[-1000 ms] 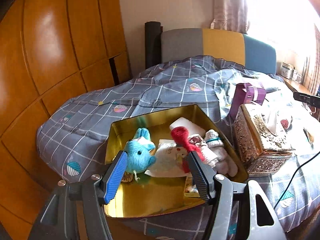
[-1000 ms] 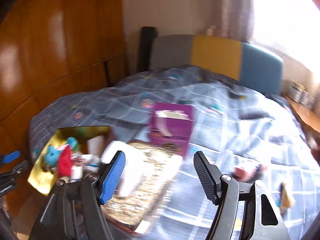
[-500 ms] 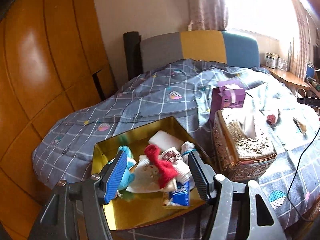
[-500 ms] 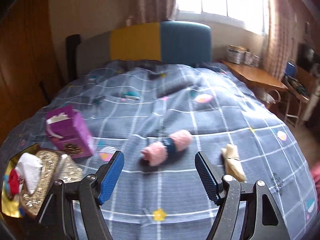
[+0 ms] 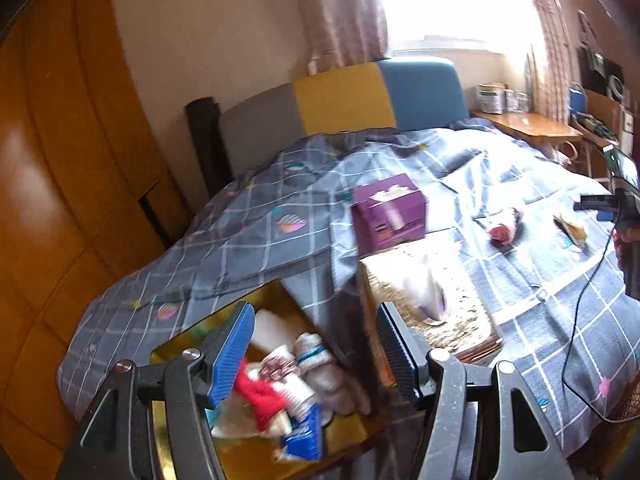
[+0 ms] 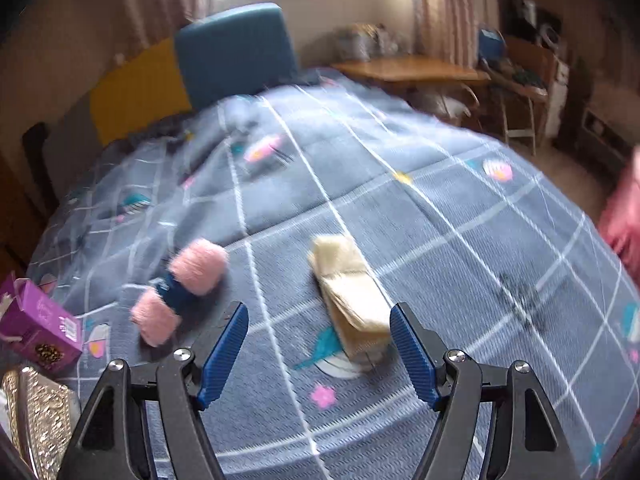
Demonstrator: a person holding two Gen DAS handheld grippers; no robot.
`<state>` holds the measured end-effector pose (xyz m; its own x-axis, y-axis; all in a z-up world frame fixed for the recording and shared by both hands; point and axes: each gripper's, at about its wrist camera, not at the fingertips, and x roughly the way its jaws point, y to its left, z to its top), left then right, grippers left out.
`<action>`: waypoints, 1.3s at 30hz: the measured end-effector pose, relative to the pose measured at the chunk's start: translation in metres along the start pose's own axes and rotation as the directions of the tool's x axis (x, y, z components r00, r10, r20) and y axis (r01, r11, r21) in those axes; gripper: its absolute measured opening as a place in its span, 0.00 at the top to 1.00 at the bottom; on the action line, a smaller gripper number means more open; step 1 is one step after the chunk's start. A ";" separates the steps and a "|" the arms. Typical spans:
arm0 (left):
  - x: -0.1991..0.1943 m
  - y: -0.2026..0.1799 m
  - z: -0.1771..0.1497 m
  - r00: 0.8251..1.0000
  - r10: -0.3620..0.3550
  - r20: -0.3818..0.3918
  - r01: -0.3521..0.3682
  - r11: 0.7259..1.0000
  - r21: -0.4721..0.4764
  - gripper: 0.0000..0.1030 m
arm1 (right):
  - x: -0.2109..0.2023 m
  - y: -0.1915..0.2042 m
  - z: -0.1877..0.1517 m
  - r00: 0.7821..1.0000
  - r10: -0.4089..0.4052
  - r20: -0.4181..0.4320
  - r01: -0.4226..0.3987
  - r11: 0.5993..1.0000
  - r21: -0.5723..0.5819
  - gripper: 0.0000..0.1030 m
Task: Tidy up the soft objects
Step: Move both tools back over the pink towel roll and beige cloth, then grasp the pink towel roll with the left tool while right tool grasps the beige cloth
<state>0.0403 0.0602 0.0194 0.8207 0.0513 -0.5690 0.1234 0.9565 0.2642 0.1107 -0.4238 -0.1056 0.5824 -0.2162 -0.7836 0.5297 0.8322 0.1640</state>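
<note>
A gold tin box [image 5: 256,456] sits on the bed, holding a red soft item [image 5: 260,394], white rolled socks [image 5: 320,364] and other small soft things. My left gripper [image 5: 314,354] is open and empty just above it. In the right wrist view a pink fuzzy roll with a blue band [image 6: 180,288] and a beige folded bundle [image 6: 352,296] lie on the grey checked quilt [image 6: 440,208]. My right gripper [image 6: 318,354] is open and empty, just short of the beige bundle. Both also show far off in the left wrist view, the pink roll [image 5: 502,230] and the bundle [image 5: 572,230].
An ornate gold tissue box [image 5: 432,304] stands beside the tin, with a purple tissue box [image 5: 390,214] behind it. A black cable [image 5: 576,320] trails over the quilt. A wooden wardrobe [image 5: 60,160] is at left, a wooden desk [image 6: 412,70] at the far side.
My left gripper has swung right and drawn back, so the tin sits lower and the blue plush is out of sight. My right gripper has moved closer to the pink roll and beige bundle.
</note>
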 end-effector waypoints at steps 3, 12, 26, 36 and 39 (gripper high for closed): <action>0.007 -0.021 0.012 0.999 -0.041 0.000 0.041 0.998 0.038 0.38 | -0.004 -0.009 0.003 1.000 0.014 0.011 -0.015 0.998 0.054 0.28; 0.022 -0.082 0.039 0.991 -0.132 0.000 0.131 0.981 0.142 0.38 | 0.001 -0.026 0.005 0.999 0.035 -0.032 -0.030 0.986 0.162 0.28; 0.060 -0.150 0.069 0.957 -0.269 -0.107 0.286 0.939 0.191 0.38 | 0.004 -0.046 0.003 0.995 0.074 -0.064 -0.053 0.957 0.286 0.27; 0.134 -0.222 0.104 0.894 -0.359 -0.268 0.411 0.896 0.171 0.38 | 0.004 -0.051 0.002 0.993 0.098 -0.069 -0.070 0.943 0.326 0.27; 0.157 -0.249 0.110 0.876 -0.378 -0.298 0.441 0.880 0.179 0.38 | 0.005 -0.050 0.002 0.991 0.112 -0.074 -0.082 0.941 0.329 0.27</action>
<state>0.1995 -0.2013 -0.0500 0.5061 -0.2312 -0.8309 0.5698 0.8128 0.1209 0.0879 -0.4675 -0.1165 0.5909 -0.0828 -0.8025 0.6536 0.6322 0.4160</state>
